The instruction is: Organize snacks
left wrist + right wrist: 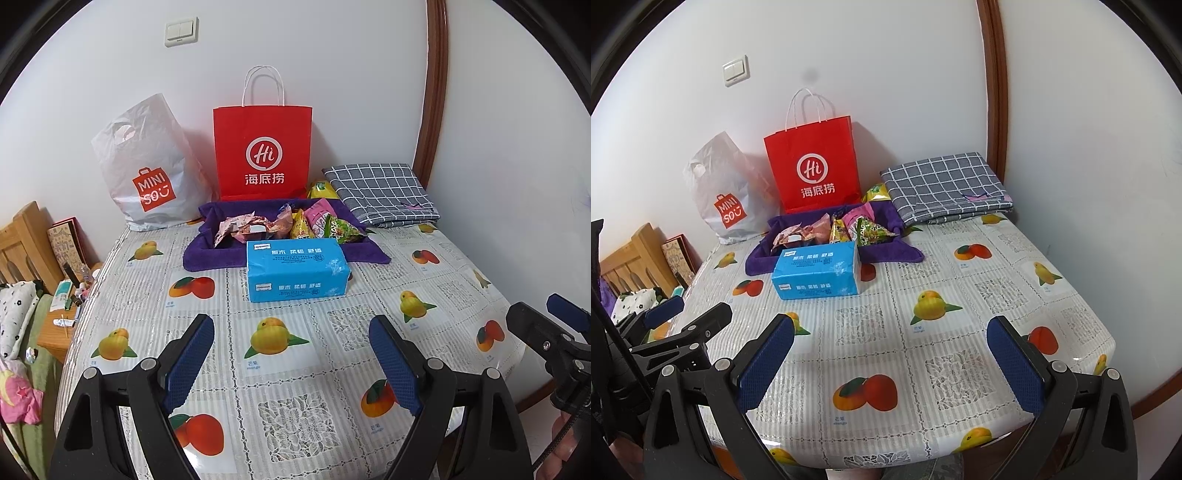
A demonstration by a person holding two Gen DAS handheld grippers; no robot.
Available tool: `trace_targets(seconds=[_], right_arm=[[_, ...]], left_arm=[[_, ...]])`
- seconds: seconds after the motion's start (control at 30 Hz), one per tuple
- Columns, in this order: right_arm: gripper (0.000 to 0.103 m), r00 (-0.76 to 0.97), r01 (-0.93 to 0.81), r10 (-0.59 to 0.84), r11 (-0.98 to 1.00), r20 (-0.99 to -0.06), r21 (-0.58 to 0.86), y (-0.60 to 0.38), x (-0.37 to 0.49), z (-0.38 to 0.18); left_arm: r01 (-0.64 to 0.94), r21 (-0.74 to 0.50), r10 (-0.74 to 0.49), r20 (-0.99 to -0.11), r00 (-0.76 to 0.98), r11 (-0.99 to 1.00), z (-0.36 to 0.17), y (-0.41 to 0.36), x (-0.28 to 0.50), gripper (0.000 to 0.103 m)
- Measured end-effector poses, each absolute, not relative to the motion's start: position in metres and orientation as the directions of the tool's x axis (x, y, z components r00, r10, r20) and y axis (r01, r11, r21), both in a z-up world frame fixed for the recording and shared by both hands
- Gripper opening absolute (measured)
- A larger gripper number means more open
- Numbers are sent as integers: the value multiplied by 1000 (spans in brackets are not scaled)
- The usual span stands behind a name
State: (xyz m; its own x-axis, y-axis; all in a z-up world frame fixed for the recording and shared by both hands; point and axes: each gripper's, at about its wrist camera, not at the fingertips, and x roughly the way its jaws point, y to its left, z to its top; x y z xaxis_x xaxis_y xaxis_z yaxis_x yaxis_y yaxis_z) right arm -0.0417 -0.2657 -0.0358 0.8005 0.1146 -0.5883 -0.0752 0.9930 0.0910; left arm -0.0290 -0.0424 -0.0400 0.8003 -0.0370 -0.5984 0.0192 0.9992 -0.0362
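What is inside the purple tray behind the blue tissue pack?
The purple tray holds several snack packets: pinkish, yellow, pink and green ones. The blue tissue pack hides its front edge; whatever lies beneath the packets is covered.

The left tongs [291, 354] hang above the near part of the surface [295, 424], jaws spread wide with nothing between them. The right tongs [890, 362] hang just beside them over that surface, equally wide and empty, both tilted downward.

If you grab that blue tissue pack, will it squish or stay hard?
The blue tissue pack would probably squish a little: its wrapper looks like soft, shiny plastic with wrinkles. That glossy film might also be a bit slippery. It is likely light for its size, and lying flat on the table it seems unlikely to roll or tip.
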Motion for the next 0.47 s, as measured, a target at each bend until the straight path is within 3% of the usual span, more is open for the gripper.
trace_targets(seconds=[0.47], right_arm=[[103,799,-109,156,987,-581,115,-260,-39,-39]], left_arm=[[11,-51,-40,-603,797,999,-44,-38,-22,85]])
